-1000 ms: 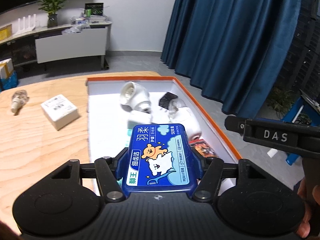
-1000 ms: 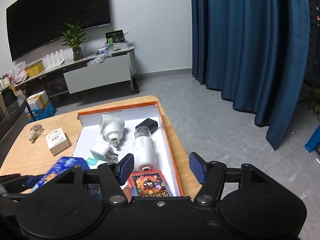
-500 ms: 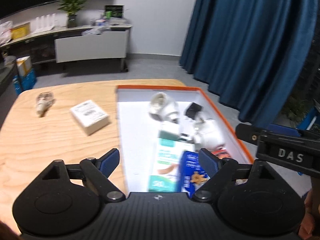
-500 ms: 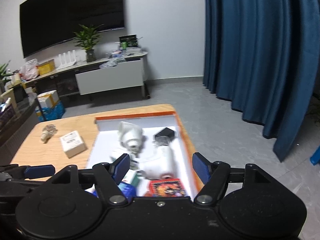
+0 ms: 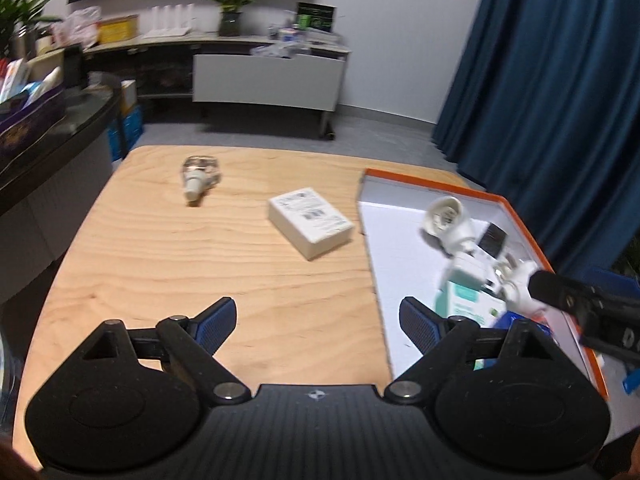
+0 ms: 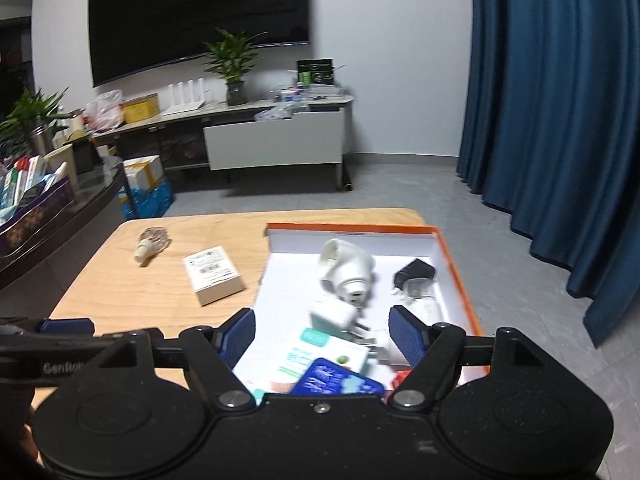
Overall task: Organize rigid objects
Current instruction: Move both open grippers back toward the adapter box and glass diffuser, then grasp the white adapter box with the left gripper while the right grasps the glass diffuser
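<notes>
The blue box lies in the orange tray, both grippers spread wide and holding nothing.

The left gripper hangs over the bare wooden table, the right gripper over the tray's near end. Beyond the blue box lie a green-white carton and white plugs. Farther out on the table rest a small white box and a bulb.

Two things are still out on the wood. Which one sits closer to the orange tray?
The white box, lying flat just left of the tray's edge. The bulb lies farther off, toward the table's far left corner.
</notes>
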Tool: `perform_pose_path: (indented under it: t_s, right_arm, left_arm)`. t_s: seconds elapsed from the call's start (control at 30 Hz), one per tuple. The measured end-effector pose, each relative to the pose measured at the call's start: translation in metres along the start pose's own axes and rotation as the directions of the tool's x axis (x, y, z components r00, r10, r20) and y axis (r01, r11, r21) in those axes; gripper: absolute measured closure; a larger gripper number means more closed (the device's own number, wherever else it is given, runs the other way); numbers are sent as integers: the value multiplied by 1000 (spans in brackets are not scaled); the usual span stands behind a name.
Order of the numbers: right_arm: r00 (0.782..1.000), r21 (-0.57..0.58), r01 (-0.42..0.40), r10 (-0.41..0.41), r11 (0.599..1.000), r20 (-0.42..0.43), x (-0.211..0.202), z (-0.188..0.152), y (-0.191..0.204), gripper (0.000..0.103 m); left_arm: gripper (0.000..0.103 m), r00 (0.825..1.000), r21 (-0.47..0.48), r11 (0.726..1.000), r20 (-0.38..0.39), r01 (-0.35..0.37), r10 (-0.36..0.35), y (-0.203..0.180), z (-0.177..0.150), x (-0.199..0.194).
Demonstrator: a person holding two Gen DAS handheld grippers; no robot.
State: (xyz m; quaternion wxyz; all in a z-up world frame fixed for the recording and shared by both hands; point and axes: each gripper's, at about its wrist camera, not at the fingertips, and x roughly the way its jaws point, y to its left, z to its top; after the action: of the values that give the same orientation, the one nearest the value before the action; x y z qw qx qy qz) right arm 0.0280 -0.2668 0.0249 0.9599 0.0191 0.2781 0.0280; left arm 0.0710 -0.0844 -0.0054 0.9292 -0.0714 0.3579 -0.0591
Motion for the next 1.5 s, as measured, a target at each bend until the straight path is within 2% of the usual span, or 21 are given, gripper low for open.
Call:
perform_pose_path:
  t_s: [0.33,0.6,0.8,0.97,1.03,1.07,1.13,1.17,1.23,1.5]
  right_arm:
    - [1000,-15,-9,9,1000,-12,7,-1,4,16]
    - [1000,-10,-14,14,1000,3,13,0,-5,16]
    - [1000,12,-29,29,1000,-3,21,-1,-14,16]
    - [999,20,-40,40,999,4,22,0,-17,16]
    - [999,21,-40,40,999,2,24,1,-18,16]
    - [999,21,-42,42,999,0,25,2,-17,16]
    - [999,22,-43,43,999,-2,27,3,-16,16]
    - [999,20,-45,45,999,-3,28,4,-15,16]
    - [999,16,-51,51,999,-6,29,5,-12,16]
    - [989,-1,-138,137,990,-59,52,17,26,16]
  left_arm:
    - [4,1000,-85,996,-9,-13,13,8,18,26]
    - [3,997,-163,985,-51,-64,56,1,53,79]
    - [0,985,-158,976,-104,-150,134,-9,74,121]
    - [0,974,-125,976,-165,-179,157,-9,75,148]
    - [7,973,-102,981,-180,-162,142,-8,73,154]
    - [12,975,-78,983,-164,-163,149,-8,71,151]
    - [39,981,-48,989,-141,-139,131,-4,69,145]
    - [42,982,-34,991,-139,-133,127,-4,69,142]
    - [43,985,-20,994,-135,-109,106,5,67,135]
    - [43,992,-31,993,-68,-113,110,58,52,74]
